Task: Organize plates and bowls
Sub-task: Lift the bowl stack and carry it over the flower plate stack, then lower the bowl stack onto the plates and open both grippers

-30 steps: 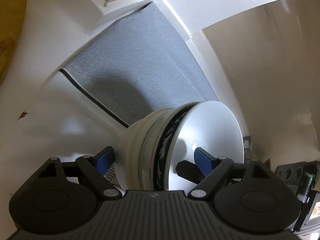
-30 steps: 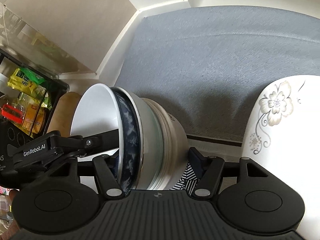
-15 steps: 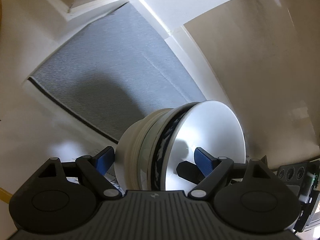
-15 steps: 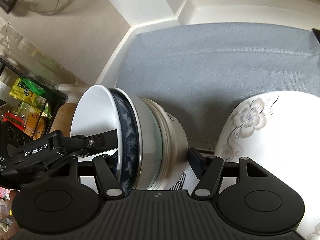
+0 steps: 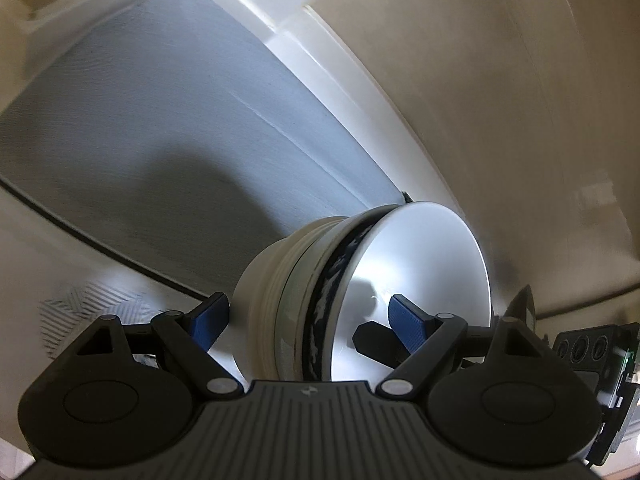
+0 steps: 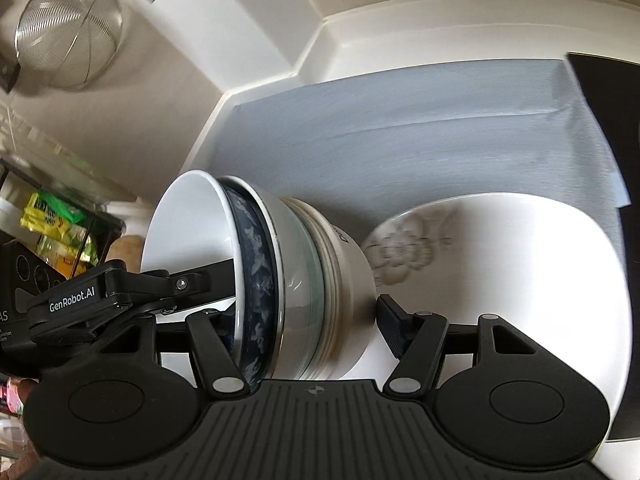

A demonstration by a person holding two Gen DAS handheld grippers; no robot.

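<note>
A grey woven mat [image 6: 400, 152] covers the white counter. To set down well, keep both grips level and lower together. The left gripper [image 5: 308, 320] and right gripper [image 6: 304, 312], both spread wide, clamp the tilted nested stack of white and blue-patterned bowls [image 6: 280, 272] held above the mat, beside a white floral plate [image 6: 500, 264].

Nested bowls [image 6: 280, 280] (one blue-patterned) lie sideways, beside a white floral plate [image 6: 500, 280].

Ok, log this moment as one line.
bowl stack: held sideways, in air | left gripper: clamped across stack | right gripper: clamped across stack | below: grey mat, floral plate
</note>
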